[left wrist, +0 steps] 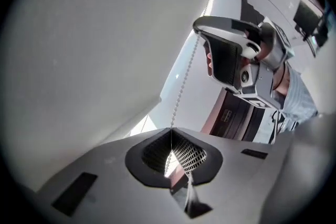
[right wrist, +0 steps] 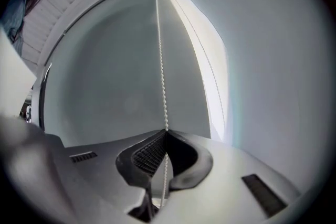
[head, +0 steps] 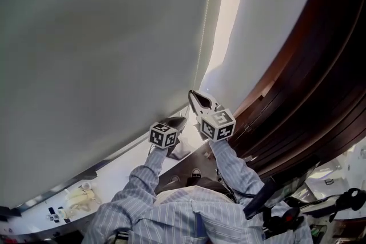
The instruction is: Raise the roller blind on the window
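The pale grey roller blind [head: 97,54] hangs down over the window and fills the left of the head view. Its white bead chain [head: 205,26] runs down the blind's right edge. My right gripper [head: 191,92] is shut on the chain, higher up. My left gripper [head: 183,119] is shut on the same chain just below it. In the left gripper view the chain [left wrist: 184,84] rises from my shut jaws [left wrist: 170,131] to the right gripper [left wrist: 197,26] above. In the right gripper view the chain [right wrist: 160,60] climbs straight from my shut jaws [right wrist: 166,132] along the blind [right wrist: 115,81].
Dark wood panelling [head: 309,83] stands close on the right, past a white wall [head: 269,14]. A bright strip of window [head: 229,14] shows between blind and wall. Below, the white sill [head: 114,171] carries small items [head: 80,194]. The person's striped sleeves [head: 229,163] reach up.
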The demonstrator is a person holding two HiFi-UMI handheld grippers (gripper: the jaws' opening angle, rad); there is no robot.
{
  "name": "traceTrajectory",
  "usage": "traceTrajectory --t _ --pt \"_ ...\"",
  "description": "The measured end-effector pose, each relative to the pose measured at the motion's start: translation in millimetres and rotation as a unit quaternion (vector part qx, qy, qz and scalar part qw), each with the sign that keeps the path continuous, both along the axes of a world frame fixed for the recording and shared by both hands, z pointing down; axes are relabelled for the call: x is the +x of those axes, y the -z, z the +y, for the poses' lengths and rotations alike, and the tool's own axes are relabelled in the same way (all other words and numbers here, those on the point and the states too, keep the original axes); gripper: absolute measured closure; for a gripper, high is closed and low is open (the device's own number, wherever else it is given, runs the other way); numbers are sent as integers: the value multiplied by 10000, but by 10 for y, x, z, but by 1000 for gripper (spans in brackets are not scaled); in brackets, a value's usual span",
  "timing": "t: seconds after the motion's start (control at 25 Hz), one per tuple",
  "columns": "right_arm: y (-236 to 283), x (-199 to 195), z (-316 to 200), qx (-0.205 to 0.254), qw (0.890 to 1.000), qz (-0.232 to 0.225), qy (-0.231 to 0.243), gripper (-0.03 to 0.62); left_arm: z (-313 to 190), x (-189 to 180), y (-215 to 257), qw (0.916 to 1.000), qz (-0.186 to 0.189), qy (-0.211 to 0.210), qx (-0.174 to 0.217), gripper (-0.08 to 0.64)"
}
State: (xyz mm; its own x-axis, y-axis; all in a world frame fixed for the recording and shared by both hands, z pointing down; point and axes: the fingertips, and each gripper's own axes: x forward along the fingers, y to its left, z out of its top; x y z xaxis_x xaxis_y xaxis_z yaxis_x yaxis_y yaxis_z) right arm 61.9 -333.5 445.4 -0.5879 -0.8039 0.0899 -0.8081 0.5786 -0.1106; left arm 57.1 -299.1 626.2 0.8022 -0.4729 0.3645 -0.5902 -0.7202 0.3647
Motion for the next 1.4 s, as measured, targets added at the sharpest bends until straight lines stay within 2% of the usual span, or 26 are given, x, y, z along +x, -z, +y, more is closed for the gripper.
traceTrajectory --t 0.08,0.12,0.2,0.28,0.36,0.48,0.6,0.64,0.68,0.8,0.96,1.04,1.08,1.24,1.4 --pt "130 -35 -27 7 9999 123 -18 588 2 -24 128 9986 -211 -1 480 555" --pt "201 -47 -37 69 9996 268 -50 588 13 -44 272 9971 -172 38 737 554" --pt "178 -35 -55 187 9983 552 -88 588 60 -128 715 9905 156 300 1336 554" --pt "50 6 -60 205 9976 659 -69 588 139 -238 1292 9763 558 617 2000 554" --pt "0 25 -48 124 9981 609 -56 588 200 -306 1927 9587 947 746 2576 555" --pt "40 -10 -32 181 9982 564 -26 588 134 -270 2811 9382 1529 621 3043 554" --pt "173 -55 16 266 9984 496 -24 588 -16 -154 3507 9207 2048 484 3288 531" --pt "211 -74 35 265 9985 469 -14 588 -68 -111 3685 9160 2103 463 3386 471" --pt "212 -89 49 256 9986 454 12 588 -125 -59 3830 9129 2060 439 3497 448" --pt "190 -105 74 244 9988 417 64 588 -309 94 4143 9063 1837 405 3785 446" --pt "256 -110 117 225 9993 289 68 588 -373 137 4442 9004 2116 318 3787 454" --pt "260 -101 125 212 9994 258 87 588 -344 100 4554 8965 2338 284 3753 526" --pt "265 -95 128 215 9994 247 91 588 -335 90 4587 8951 2390 273 3754 540" --pt "250 -84 145 232 9994 232 67 588 -327 107 4589 8948 2451 244 3723 545" --pt "128 -64 169 318 9991 270 23 588 -339 -28 4524 8920 2924 348 3428 548"
